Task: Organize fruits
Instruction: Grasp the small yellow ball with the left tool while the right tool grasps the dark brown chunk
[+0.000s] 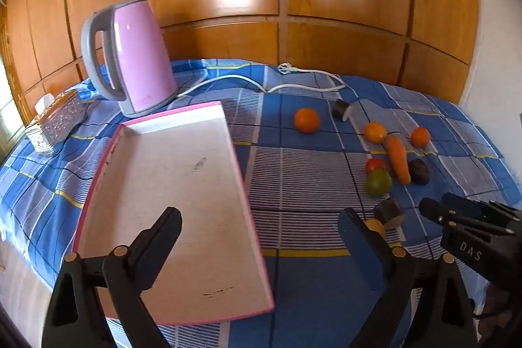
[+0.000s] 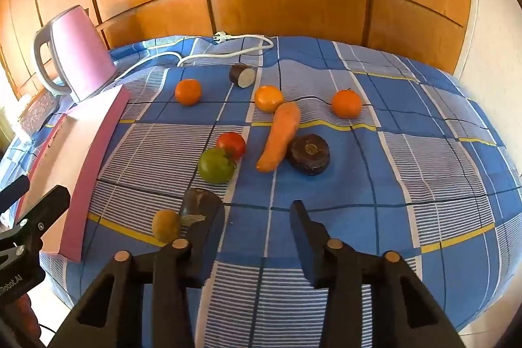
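Nothing is picked yet: I hold both the left gripper (image 1: 261,230) and right gripper (image 2: 257,217) with fingers apart and empty, fruits scattered mid-bed, pink tray (image 1: 169,185) bare at the left edge, so next I'd close on the nearby kiwi (image 2: 165,225).

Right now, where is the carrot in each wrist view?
Left wrist: carrot lies right of centre, pointing toward the camera, right of the red tomato.
Right wrist: carrot lies at centre, beside the same tomato.
Shared landmark: pink kettle, far left in both.
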Available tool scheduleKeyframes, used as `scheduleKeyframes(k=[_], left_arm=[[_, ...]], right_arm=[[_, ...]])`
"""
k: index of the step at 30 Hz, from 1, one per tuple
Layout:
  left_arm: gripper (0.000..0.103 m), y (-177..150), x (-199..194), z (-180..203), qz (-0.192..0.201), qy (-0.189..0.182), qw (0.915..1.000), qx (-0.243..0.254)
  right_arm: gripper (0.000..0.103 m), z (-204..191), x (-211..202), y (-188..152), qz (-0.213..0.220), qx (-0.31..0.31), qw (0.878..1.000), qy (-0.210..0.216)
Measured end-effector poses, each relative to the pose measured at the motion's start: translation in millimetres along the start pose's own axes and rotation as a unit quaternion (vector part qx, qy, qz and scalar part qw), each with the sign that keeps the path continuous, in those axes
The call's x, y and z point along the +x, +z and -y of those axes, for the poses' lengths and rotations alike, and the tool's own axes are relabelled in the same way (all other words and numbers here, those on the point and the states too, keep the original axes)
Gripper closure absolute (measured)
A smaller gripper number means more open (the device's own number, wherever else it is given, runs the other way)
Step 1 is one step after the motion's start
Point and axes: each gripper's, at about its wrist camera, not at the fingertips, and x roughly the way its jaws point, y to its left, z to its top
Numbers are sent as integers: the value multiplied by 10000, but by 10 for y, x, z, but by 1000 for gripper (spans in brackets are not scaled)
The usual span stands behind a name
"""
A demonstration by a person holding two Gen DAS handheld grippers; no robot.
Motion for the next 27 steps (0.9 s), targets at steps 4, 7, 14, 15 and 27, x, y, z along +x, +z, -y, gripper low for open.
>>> scheduleKeyframes(k=[4, 7, 14, 15, 27], left_arm=[[15, 2, 47, 58, -50, -60, 9999, 86], [21, -27, 56, 86, -70, -130, 9998, 161], [48, -16, 131, 245, -184, -669, 9960, 563], [53, -19, 140, 289, -168, -769, 9948, 643], [61, -116, 361, 834, -865, -1758, 9684, 1544]], right_arm=[[65, 104, 22, -6, -81, 21, 10000, 49], [65, 110, 48, 12, -149, 134, 9998, 18], [65, 455, 40, 62, -133, 462, 9983, -339], [65, 489, 48, 52, -200, 472, 9978, -411], [65, 604, 231, -52, -563, 573, 9962, -327]])
